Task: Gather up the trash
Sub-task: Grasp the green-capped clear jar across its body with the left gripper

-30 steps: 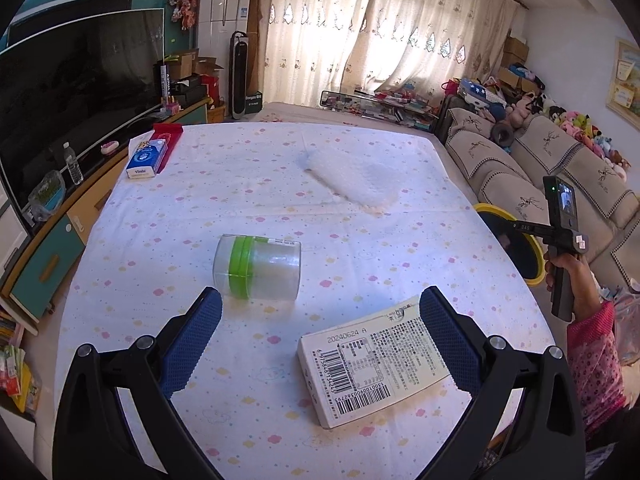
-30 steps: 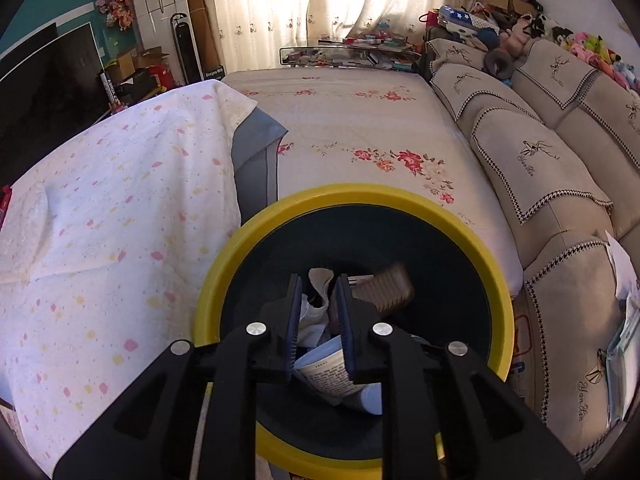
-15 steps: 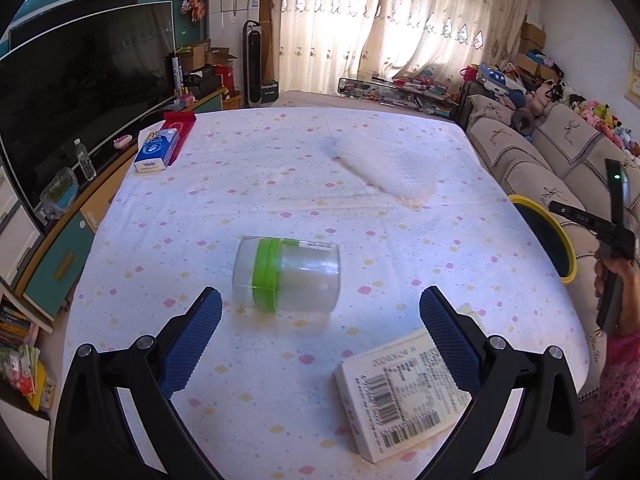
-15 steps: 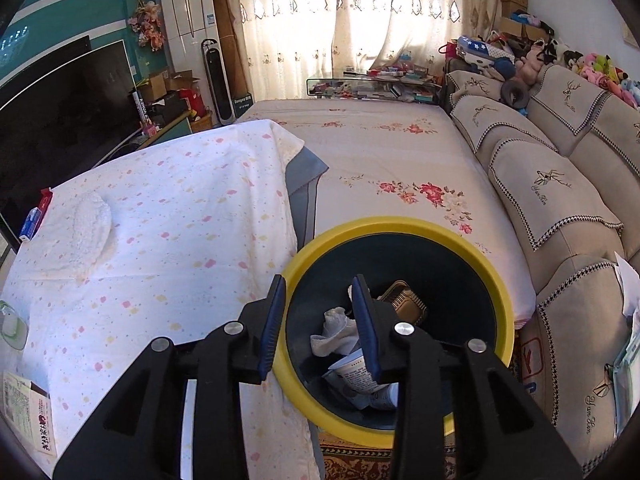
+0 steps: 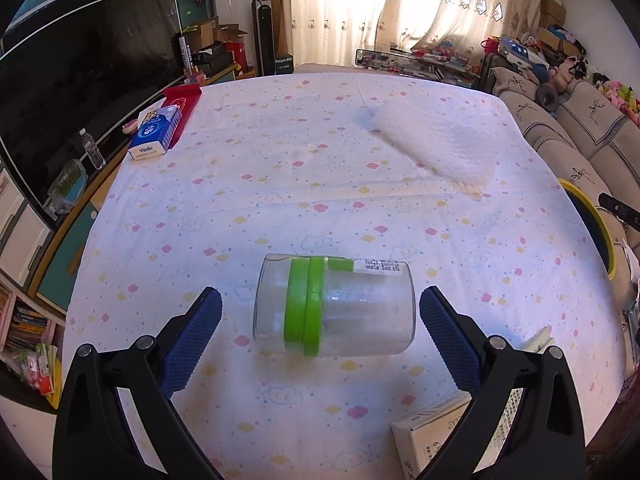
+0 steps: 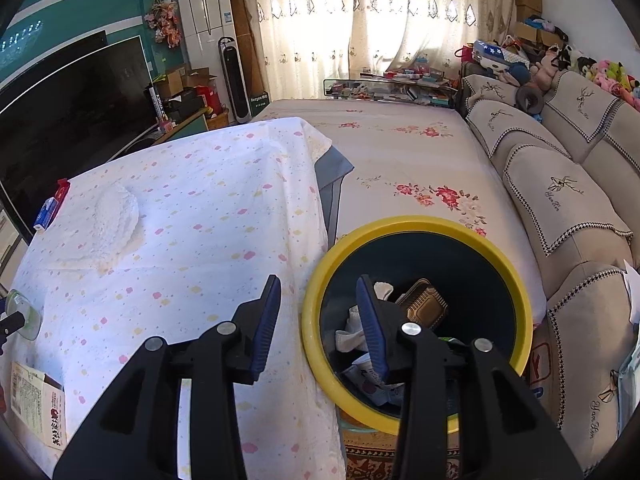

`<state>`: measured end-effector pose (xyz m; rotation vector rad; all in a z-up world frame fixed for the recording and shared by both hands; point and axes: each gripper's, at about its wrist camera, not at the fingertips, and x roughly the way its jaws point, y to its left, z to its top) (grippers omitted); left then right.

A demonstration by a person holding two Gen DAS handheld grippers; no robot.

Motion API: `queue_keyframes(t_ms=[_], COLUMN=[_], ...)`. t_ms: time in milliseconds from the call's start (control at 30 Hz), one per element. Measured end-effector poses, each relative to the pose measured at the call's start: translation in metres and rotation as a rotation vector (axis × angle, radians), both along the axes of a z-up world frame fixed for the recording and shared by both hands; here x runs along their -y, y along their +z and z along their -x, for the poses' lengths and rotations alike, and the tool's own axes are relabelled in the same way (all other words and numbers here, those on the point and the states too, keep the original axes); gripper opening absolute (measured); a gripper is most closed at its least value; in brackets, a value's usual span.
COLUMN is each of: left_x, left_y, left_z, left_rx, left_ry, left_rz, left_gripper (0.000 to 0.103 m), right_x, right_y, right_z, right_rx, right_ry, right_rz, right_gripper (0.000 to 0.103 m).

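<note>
Left gripper point(image 5: 320, 312) spread wide, empty, straddling clear jar point(image 5: 334, 307) on its side, pads not touching. Carton point(image 5: 440, 436) just right of it, also uncollected. Right gripper point(image 6: 318, 320) part open, jaws just been opening, nothing between; bin point(image 6: 416, 226) just ahead already holds scraps. Two items left.

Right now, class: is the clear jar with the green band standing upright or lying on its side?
On its side: the clear jar lies lengthwise across the tablecloth, its green band vertical.
</note>
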<state>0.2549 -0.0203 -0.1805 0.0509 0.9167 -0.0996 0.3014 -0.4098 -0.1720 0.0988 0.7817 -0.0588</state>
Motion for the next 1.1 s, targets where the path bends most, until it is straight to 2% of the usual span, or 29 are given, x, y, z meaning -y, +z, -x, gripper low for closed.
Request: queue_keyframes(t_ms=[100,200,267,300,467,633,867,1100], left_x=[0.002,0.003,0.003,0.003,0.009,0.029,0.092,0.201], left_y=[-0.004,-0.007,-0.009,-0.009,-0.002,0.027,0.066,0.079], left_z=[-0.005,-0.007,-0.008,-0.008,-0.004,0.002,-0.016,-0.044], left_rx=[-0.015,-0.026,-0.037,-0.044,-0.036,0.012,0.051,0.023], left_ry=[-0.001,-0.003,-0.005,-0.011,-0.028,-0.083,-0.228,-0.427], left_rz=[-0.01,-0.016,-0.005,0.009,0.004,0.007,0.026,0.049], left_gripper=[0.097,0.089,0.074,0.07,0.07,0.07,0.07,0.07], right_x=[-0.001,0.0,0.0,0.0,0.001,0.006,0.021,0.052], right_y=[-0.001,-0.001,-0.001,-0.001,0.001,0.005,-0.002,-0.003], right_z=[0.001,0.001,0.002,0.002,0.008,0.023,0.054,0.086], right_rx=[-0.003,-0.003,-0.002,-0.001,0.01,0.031,0.039,0.063], right_ry=[0.002,0.003,0.003,0.003,0.007,-0.012,-0.058,-0.138], right_rz=[-0.004,-0.007,-0.009,-0.01,-0.018,-0.01,-0.009,-0.013], right_gripper=[0.039,0.039,0.039,0.039,0.039,0.039,0.04,0.041])
